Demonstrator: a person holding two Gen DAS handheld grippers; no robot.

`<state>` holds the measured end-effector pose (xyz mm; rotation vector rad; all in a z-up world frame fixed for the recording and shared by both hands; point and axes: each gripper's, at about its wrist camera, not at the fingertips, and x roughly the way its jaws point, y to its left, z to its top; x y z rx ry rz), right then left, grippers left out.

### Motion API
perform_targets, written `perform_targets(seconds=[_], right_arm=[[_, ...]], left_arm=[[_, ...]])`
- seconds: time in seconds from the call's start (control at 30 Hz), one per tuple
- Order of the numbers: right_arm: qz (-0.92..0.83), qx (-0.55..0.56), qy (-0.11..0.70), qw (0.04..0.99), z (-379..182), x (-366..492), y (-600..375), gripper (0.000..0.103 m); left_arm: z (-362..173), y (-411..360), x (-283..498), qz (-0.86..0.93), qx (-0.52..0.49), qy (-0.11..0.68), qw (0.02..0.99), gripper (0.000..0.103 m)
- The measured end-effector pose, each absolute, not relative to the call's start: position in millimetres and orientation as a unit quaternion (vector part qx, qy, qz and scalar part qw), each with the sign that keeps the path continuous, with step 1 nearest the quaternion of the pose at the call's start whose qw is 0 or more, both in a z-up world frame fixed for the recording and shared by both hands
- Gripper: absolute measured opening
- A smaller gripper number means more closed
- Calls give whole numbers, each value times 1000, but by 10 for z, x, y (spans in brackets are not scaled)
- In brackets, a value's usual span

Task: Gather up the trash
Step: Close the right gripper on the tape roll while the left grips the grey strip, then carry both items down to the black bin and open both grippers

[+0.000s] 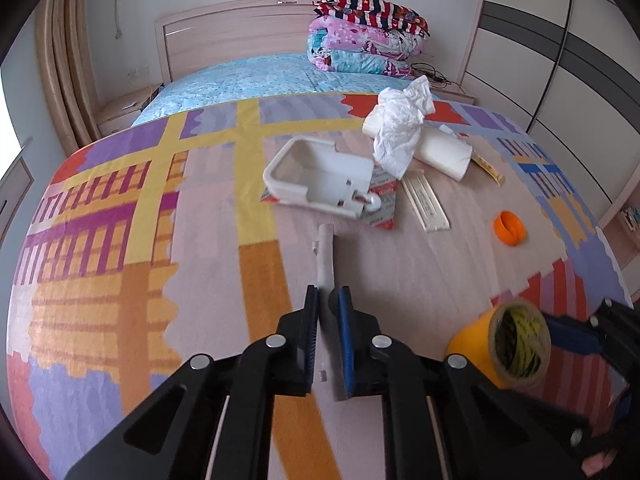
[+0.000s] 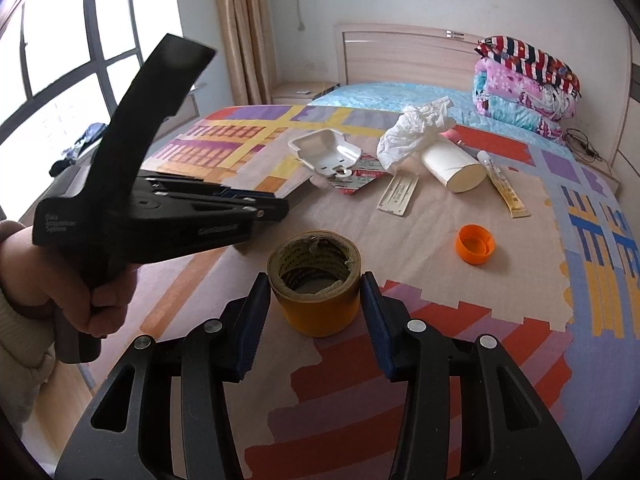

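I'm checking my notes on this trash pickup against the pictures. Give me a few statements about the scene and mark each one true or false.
1. The left gripper is shut on a grey stick-like piece. True.
2. The tape roll stands between the right gripper's jaws. True; whether the pads press on it yet cannot be told.
3. The orange bottle cap lies inside the white plastic tray. False: it lies apart on the blanket.
4. The crumpled white tissue sits on the floor. False: it rests on the bed, against the white paper cup.
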<state>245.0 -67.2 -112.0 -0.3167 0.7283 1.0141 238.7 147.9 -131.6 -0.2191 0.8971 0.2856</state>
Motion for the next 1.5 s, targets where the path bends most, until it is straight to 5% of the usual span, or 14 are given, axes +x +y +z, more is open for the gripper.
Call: perform_targets(seconds=[1.5], right_arm=[[499,-142,295,802,-778,1560,-1431,48]], left_arm=[[-813,413,843,60,-80,346,933,9]])
